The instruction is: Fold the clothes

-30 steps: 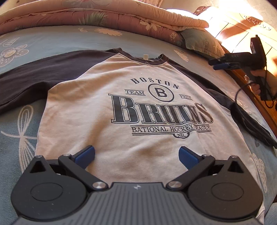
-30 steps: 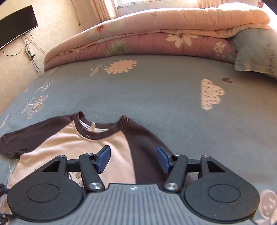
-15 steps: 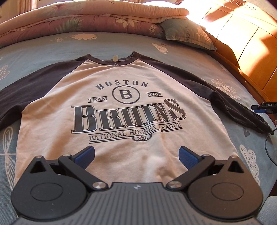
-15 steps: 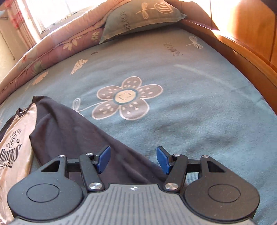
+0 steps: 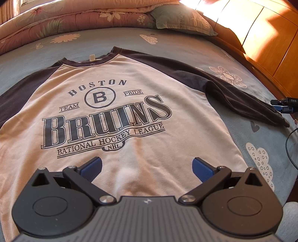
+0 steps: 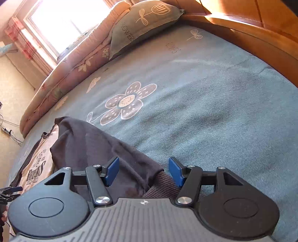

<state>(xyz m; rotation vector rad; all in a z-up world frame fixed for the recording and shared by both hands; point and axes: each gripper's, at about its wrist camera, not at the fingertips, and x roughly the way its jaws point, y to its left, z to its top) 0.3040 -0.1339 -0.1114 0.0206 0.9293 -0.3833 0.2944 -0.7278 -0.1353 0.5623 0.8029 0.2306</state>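
Left cam: my left fingers are spread wide, nothing between them, hovering over the bottom of the shirt. It's lying flat, print up, in the middle of the bed, collar toward the folded quilt. The far sleeve trails out toward the wooden headboard, and I can just see my other tool poking in at the cuff end. So nothing's folded yet, I reckon this is the very first step: sleeves in.

Right cam: my right fingers are open too, with the ribbed cuff sitting right between them, pads not pressing on it as far as I can tell. Sleeve runs back up and left to the shirt body. Next move, I'd say, is drop a touch, pinch the cuff, then carry it across onto the chest.

Room-wise: loads of bare bed beyond the cuff, flower print and all, so no snags there. Headboard rail sits well off to the right, pillow way up at the back. Only thing I'd watch is grabbing the sheet along with the cuff.
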